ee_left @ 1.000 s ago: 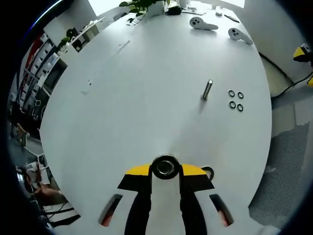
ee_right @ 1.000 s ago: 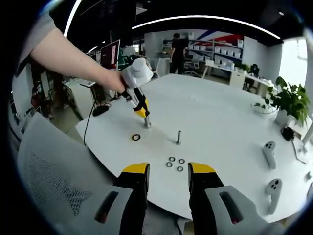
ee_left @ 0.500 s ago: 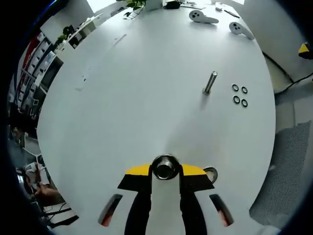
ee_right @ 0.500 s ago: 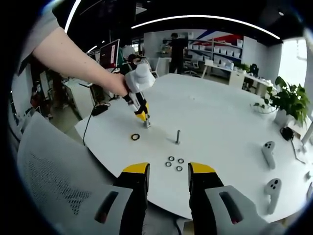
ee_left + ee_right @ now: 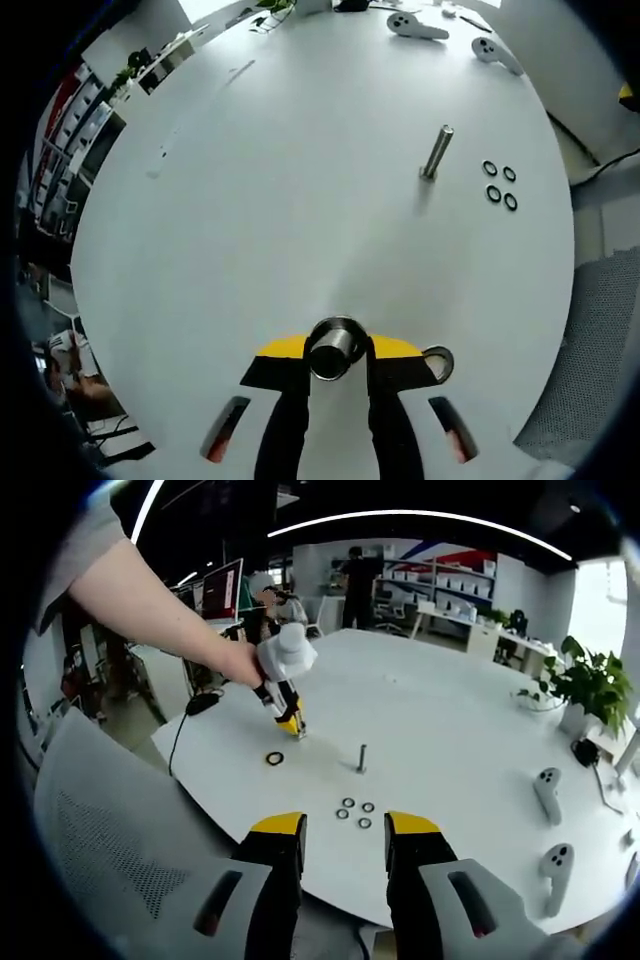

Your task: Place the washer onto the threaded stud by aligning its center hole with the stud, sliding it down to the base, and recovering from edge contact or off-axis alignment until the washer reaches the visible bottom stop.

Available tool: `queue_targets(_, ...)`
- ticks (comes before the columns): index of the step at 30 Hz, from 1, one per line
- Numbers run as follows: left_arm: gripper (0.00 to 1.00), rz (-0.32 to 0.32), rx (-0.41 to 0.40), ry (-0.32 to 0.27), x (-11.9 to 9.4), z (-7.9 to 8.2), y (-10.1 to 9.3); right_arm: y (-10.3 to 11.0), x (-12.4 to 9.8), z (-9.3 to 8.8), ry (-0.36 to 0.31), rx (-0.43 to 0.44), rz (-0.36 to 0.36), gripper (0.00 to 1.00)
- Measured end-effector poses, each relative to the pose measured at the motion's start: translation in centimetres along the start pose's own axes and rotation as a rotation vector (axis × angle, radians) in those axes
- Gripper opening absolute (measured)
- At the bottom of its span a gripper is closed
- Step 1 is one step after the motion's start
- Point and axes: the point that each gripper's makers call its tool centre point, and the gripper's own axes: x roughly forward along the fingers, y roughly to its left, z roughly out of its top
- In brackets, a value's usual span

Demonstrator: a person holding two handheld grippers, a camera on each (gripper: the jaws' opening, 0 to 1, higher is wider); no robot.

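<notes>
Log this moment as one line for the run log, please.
left gripper: shut on stud | right gripper: open, idle | loose washer on table beside left jaws | second stud upright, bare

table (image 5: 250, 200): white
stud (image 5: 436, 152): silver metal
loose washers (image 5: 499, 185): dark rings
left gripper (image 5: 337, 352): yellow tips, black jaws
right gripper (image 5: 343, 830): yellow tips, black jaws
plant (image 5: 590, 685): green, far right
controllers (image 5: 548, 790): pale grey

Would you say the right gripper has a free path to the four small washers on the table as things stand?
Probably yes: the right gripper is open and holds nothing, and the four washers lie loose on the white table just ahead of its jaws, nothing between.
</notes>
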Motion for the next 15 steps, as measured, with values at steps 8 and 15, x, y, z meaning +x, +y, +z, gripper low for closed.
queue_targets(8,0.19,-0.005,-0.017,-0.002,0.83,-0.25,0.21,0.00,0.03,-0.10,0.005,-0.002,-0.001,0.33)
queue_targets(15,0.19,-0.010,-0.020,-0.009,0.86,-0.12,0.23,0.01,0.02,-0.13,0.007,-0.004,-0.001,0.33)
